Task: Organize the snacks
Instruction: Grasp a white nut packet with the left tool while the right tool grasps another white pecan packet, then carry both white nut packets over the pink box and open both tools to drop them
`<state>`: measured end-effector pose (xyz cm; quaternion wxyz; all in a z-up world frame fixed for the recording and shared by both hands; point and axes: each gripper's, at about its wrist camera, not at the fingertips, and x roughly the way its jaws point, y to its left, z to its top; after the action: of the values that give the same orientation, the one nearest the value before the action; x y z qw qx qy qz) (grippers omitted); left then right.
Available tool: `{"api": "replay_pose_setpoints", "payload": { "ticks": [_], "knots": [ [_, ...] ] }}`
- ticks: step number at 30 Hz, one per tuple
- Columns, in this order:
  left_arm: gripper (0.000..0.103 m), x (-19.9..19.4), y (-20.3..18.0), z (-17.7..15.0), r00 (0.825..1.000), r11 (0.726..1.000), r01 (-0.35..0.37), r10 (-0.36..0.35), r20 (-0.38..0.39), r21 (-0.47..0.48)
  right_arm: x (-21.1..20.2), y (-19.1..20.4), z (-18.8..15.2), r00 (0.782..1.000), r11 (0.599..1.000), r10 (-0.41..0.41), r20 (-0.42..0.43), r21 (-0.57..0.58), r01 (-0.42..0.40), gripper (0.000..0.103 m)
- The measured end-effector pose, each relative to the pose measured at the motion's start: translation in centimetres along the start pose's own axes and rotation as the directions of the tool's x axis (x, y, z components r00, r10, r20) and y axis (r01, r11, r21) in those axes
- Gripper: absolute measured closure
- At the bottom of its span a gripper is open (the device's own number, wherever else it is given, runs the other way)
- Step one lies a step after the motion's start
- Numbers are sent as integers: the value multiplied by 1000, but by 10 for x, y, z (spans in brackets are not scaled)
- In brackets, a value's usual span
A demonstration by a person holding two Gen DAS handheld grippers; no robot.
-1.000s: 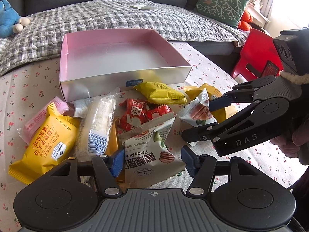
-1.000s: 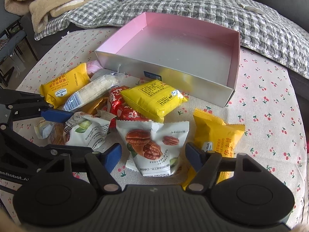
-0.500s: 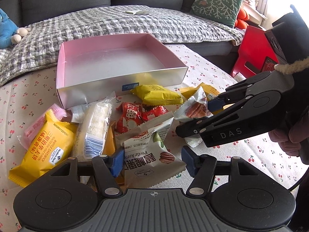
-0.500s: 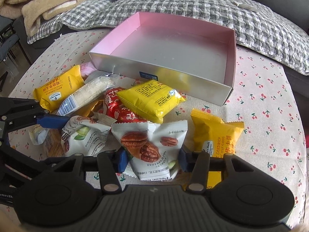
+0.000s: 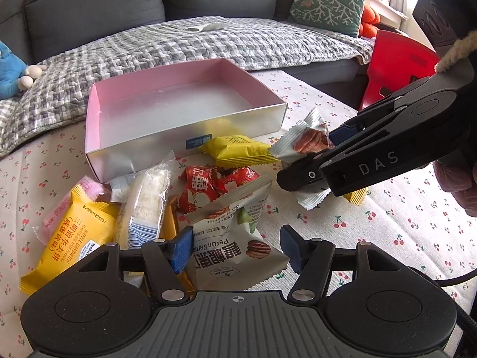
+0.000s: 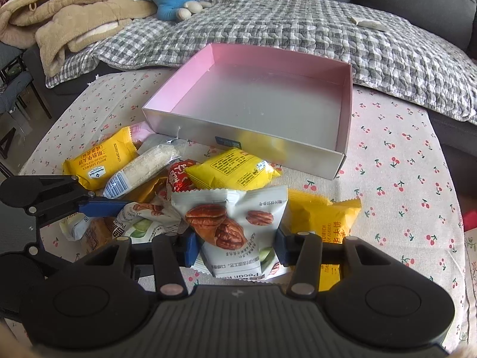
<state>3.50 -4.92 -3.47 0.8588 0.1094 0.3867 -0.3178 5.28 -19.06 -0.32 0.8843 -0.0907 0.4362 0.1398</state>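
Since a second ago the right gripper (image 6: 235, 249) has closed its jaws onto a white pecan packet (image 6: 235, 226) and raised it off the tablecloth (image 6: 396, 179); in the left wrist view the packet (image 5: 307, 146) hangs pinched in that gripper (image 5: 319, 164), clear of the pile. The left gripper (image 5: 235, 249) stands partly open over a second pecan packet (image 5: 238, 238), its pads not touching it. The other snacks, among them a yellow packet (image 6: 232, 170), a red packet (image 5: 208, 188) and a waffle sandwich packet (image 5: 74, 238), lie heaped on the cloth just in front of the pink box (image 6: 268, 110), which holds nothing.
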Motion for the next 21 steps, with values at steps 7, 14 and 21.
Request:
{"api": "replay_pose_setpoints", "payload": {
  "ticks": [7, 14, 21],
  "knots": [
    [50, -6, 2, 3, 1000, 998, -10, 10, -2, -55, -5, -4, 0, 1000, 1000, 1, 12, 21, -1, 58],
    [51, -29, 2, 13, 999, 998, 8, -5, 41, -68, -19, -2, 5, 997, 1000, -13, 73, 27, 11, 58],
    [50, -44, 20, 22, 998, 991, 1, 8, 66, -131, -25, -7, 29, 991, 995, -33, 130, 94, 20, 58]
  ]
}}
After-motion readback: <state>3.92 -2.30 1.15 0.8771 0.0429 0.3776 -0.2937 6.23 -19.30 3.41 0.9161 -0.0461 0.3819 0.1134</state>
